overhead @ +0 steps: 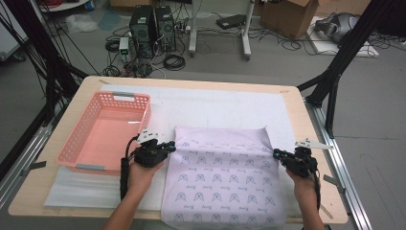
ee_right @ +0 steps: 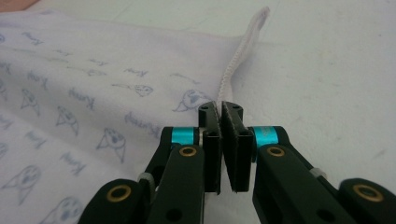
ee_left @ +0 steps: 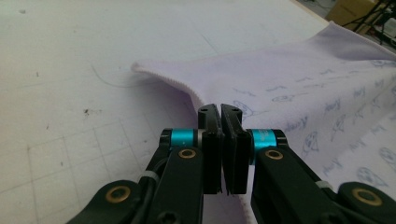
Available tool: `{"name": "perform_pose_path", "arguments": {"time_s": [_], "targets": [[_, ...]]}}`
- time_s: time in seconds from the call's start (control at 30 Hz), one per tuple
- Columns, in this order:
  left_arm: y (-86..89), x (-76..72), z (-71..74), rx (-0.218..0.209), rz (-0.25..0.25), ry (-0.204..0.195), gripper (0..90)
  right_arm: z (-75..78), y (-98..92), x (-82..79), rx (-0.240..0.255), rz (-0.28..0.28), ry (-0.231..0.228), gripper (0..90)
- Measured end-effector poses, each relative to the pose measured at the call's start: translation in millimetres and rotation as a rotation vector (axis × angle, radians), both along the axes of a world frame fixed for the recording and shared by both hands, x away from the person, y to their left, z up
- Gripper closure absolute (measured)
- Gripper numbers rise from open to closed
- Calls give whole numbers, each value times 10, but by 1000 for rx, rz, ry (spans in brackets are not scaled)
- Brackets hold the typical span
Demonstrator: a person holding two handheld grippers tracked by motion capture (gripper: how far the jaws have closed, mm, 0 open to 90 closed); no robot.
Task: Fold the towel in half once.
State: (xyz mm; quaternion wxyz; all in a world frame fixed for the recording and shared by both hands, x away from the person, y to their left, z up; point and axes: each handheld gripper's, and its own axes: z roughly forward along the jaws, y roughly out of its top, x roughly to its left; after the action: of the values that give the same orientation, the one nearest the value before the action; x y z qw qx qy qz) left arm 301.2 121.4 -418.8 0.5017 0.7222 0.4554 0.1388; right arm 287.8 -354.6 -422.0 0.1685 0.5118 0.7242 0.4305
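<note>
— While both hold it, where is the cloth (overhead: 222,177)?
— Just beside the pink basket (overhead: 103,132), on the desk (overhead: 297,108). Left gripper (overhead: 168,146) and right gripper (overhead: 276,154) pinch its side edges.
— The risk?
— I think uneven pulling could slip one hem out.

Both forearms entering from 6 o'clock; black two-jaw left gripper (overhead: 171,146) pointing toward 3 o'clock, jaws pinched together; black two-jaw right gripper (overhead: 276,154) pointing toward 9 o'clock, jaws likewise clamped
</note>
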Motion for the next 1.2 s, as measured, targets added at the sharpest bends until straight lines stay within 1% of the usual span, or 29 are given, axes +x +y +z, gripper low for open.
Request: {"name": "perform_pose_path", "arguments": {"time_s": [0.07,0.13,0.2,0.27,0.37,0.5,0.53,0.57,0.6,0.63,0.67,0.7,0.73,0.77,0.8,0.83,0.9,0.97,1.03,1.13,1.17,1.2], "targets": [[13,-77,22,-4,-14,-8,868,38,-15,-73,1,15,-3,864],[29,-163,40,-14,-22,-23,868,91,-16,-148,-3,27,-14,863],[37,-251,45,-8,-37,-33,868,126,-17,-231,0,36,-15,863],[46,-318,47,-5,-47,-34,868,122,-39,-317,2,47,-15,863],[68,-419,20,0,-60,-26,868,86,-70,-407,14,59,6,863],[69,-519,-45,14,-66,-8,868,46,-101,-505,48,77,43,863],[67,-536,-57,20,-73,-4,868,35,-104,-524,52,79,53,863],[65,-547,-72,25,-78,0,868,22,-110,-536,47,83,61,861],[64,-548,-86,30,-78,3,867,3,-117,-540,55,87,82,851],[67,-541,-97,29,-71,7,860,-18,-120,-532,64,104,115,814],[73,-521,-103,26,-63,17,828,-38,-117,-521,49,105,135,740],[79,-490,-105,12,-54,36,710,-53,-119,-514,24,84,133,679],[83,-456,-106,-12,-52,61,575,-57,-130,-502,21,65,133,651],[87,-428,-102,-25,-50,72,506,-48,-144,-488,31,49,127,621],[85,-404,-95,-24,-43,67,478,-30,-154,-471,28,31,111,601],[83,-375,-84,-21,-41,62,457,-5,-159,-454,28,17,97,582],[78,-306,-61,-31,-35,61,431,42,-154,-406,37,-6,68,551],[66,-220,-54,-25,-19,67,421,59,-121,-330,30,-14,63,526],[34,-113,-75,-13,-10,96,411,26,-55,-226,10,-8,81,504],[-42,38,-160,24,3,154,409,-80,68,-41,-32,-6,132,485],[-65,65,-187,38,6,167,412,-115,110,13,-52,-11,144,494],[-85,81,-210,56,6,171,427,-145,143,57,-66,-11,152,525]]}}
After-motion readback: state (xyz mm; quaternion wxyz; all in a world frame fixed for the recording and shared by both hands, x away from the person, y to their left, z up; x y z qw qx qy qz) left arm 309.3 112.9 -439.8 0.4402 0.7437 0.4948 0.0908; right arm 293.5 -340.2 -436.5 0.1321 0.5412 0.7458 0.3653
